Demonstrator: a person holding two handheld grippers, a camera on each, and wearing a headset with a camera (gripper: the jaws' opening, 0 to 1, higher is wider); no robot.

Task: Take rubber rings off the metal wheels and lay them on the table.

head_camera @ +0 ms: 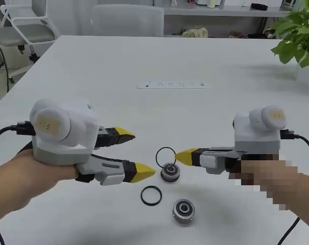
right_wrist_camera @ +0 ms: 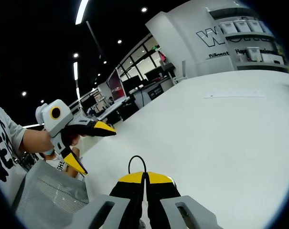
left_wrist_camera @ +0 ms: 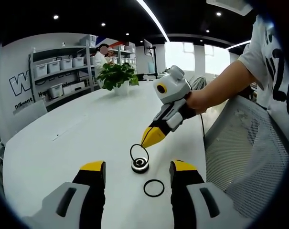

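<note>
The right claw (head_camera: 179, 156) is clenched on the rubber ring (head_camera: 157, 154), upright above its metal wheel (head_camera: 169, 173); the left claw (head_camera: 141, 154) gapes just beside.

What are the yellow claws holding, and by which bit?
The right gripper pinches a black rubber ring by its rim, over a metal wheel. The left gripper is open, holding nothing.

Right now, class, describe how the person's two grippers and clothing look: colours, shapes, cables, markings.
The left gripper and right gripper each have a rounded white-grey housing, black tongs with pointed yellow tips, and a black cable at the rear. The person wears a short-sleeved white T-shirt with black print.
</note>
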